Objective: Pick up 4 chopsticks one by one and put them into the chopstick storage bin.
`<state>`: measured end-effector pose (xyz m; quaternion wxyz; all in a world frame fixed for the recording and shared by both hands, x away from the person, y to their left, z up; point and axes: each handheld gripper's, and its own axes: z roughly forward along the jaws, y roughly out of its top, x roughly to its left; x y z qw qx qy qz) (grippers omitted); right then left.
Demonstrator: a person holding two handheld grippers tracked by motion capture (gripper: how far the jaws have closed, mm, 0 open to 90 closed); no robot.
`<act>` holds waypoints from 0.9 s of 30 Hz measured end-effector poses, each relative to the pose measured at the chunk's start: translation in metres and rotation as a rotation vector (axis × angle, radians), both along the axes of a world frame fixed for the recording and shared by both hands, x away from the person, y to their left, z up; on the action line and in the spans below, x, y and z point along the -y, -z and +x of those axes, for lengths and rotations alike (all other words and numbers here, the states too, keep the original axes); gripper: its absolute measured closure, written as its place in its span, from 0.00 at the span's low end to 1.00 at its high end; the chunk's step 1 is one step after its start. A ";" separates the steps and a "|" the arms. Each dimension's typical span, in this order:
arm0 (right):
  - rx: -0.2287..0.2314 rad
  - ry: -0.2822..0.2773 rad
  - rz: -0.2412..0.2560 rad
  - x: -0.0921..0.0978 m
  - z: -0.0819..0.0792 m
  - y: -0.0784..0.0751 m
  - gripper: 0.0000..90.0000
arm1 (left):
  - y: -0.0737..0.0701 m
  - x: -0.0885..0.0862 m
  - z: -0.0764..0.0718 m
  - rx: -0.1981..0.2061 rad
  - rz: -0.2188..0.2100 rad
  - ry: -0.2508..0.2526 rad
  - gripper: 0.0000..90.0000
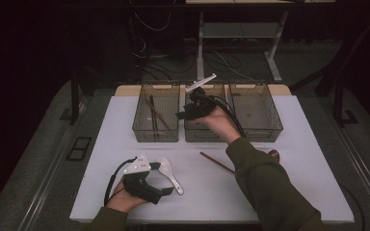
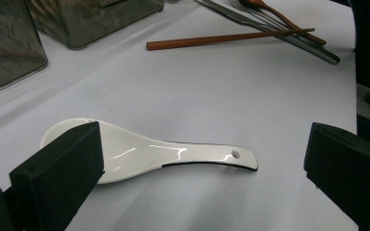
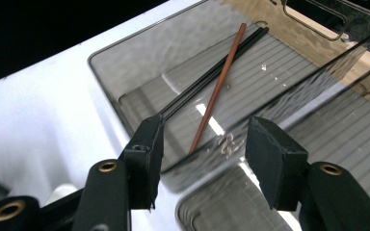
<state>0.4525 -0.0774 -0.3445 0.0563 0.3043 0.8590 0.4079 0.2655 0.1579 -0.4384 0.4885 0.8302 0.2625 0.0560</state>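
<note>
The white spoon (image 2: 149,156) lies flat on the bench between the left gripper's (image 2: 197,163) wide, empty fingers, long axis across the gap; the right gripper (image 3: 202,149), wide too, hovers over the bins.

Gripper: the right gripper (image 3: 200,161) rises from the bottom edge, its 2 black padded jaws standing apart with nothing between them.
Landmark: a smoky transparent plastic bin with a ribbed floor (image 3: 125,103), seen from above and at a slant.
Inside that bin: 1 long reddish-brown wooden chopstick (image 3: 217,89) lies diagonally on the ribbed floor; 2 thin black chopsticks (image 3: 207,76) lie beside it, crossing under it near their far ends.
Beside that bin: a second smoky transparent plastic bin (image 3: 351,130) shares the wall at the right.
Under that bin: a white tabletop (image 3: 38,115), showing to its left.
</note>
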 end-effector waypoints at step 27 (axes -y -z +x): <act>0.013 -0.088 0.040 0.080 -0.057 0.014 0.38 | 0.002 0.000 0.001 -0.010 0.001 -0.015 0.00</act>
